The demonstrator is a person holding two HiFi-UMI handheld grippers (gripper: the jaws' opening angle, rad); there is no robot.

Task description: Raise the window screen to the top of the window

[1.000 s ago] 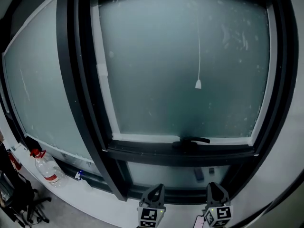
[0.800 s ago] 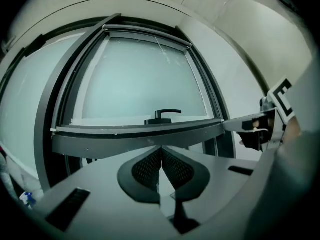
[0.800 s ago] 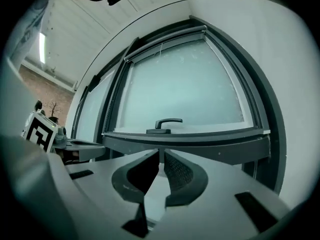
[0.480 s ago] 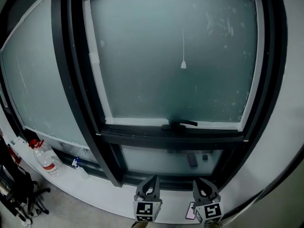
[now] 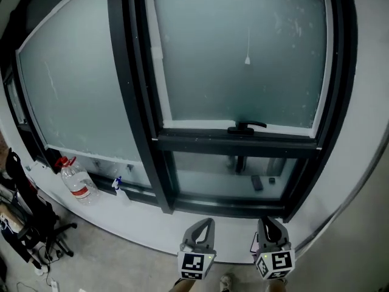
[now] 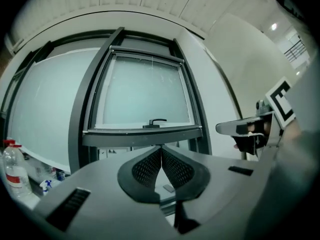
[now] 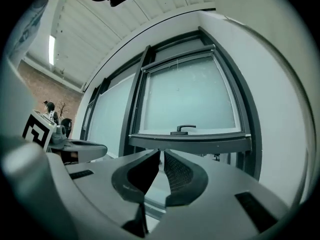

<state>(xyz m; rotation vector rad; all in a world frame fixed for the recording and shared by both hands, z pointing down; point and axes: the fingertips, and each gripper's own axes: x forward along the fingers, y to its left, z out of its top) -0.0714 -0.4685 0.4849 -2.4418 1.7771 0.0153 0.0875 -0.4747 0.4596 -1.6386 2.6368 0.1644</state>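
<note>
A white sill (image 5: 140, 224) ran along the wall. On it stood a clear water bottle (image 5: 76, 184) with a red cap. A small spray bottle (image 5: 115, 184) sat just right of the water bottle. Below it, a dark chair (image 5: 27, 224) stood on the grey floor (image 5: 121, 266).

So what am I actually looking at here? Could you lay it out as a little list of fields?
Place: dark-framed window with frosted panes
Cord: white pull cord hanging over the upper pane
Handle: black handle on the upper pane's bottom rail
Ledge: water bottle with red cap, at left
Left tool: jaws together, empty, short of the window
Right tool: jaws nearly together, empty
</note>
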